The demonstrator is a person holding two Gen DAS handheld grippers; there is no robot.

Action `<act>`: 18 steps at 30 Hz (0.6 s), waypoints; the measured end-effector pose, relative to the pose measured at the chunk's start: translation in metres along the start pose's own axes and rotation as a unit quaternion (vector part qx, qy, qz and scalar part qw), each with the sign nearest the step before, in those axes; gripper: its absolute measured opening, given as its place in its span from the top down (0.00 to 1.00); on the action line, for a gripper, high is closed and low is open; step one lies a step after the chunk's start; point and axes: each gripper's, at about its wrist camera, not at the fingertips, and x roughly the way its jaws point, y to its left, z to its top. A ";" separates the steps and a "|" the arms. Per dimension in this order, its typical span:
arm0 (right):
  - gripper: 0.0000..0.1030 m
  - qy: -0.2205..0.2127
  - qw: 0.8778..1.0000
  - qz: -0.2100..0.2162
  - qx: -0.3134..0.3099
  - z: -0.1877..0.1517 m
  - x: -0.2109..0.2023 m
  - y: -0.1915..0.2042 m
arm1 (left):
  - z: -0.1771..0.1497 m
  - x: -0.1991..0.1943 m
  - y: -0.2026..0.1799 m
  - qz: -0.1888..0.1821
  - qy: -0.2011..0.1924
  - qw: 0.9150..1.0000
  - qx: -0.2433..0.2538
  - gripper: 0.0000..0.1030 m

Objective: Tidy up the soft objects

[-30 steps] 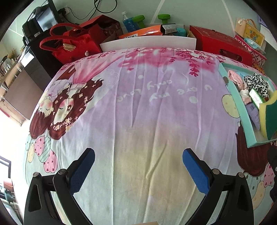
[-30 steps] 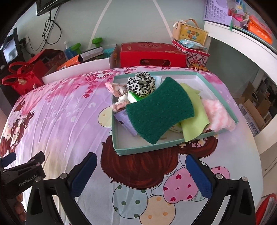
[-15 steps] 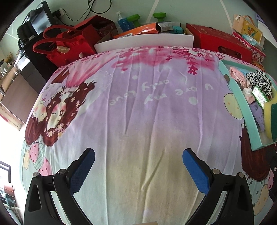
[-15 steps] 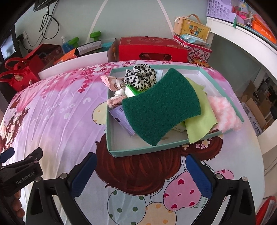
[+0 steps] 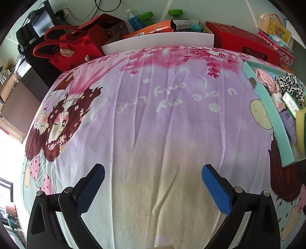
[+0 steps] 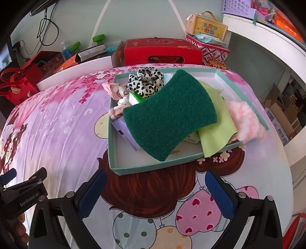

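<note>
Plainly, both grippers — left gripper (image 5: pixel 153 180) and right gripper (image 6: pixel 155 183) — gaped empty; the sponge (image 6: pixel 169 116) sat tilted atop the tray (image 6: pixel 153 167) pile and might slide if nudged.

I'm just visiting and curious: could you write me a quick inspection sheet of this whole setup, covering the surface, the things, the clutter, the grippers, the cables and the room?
Surface: cartoon-print bedsheet, wrinkled.
Job's things: teal tray holding a green scouring pad on top, a spotted scrunchie, a yellow-green cloth and a pink fluffy item draped over the rim.
Clutter: red gift box, red bag, blue bottle, green dumbbells beyond the far edge.
Grippers: left gripper and right gripper both open, empty.
Cables: black cable on the wall.
Surroundings: white shelf at right.
</note>
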 end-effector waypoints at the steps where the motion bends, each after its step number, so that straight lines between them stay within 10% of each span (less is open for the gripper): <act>1: 0.00 0.001 1.000 0.000 0.001 0.000 0.000 -0.001 | 0.000 0.000 0.000 0.000 0.001 1.000 0.001 0.02; 18: 0.00 0.007 1.000 0.000 0.010 0.000 0.005 -0.005 | -0.002 0.004 -0.005 0.002 0.004 1.000 0.006 0.02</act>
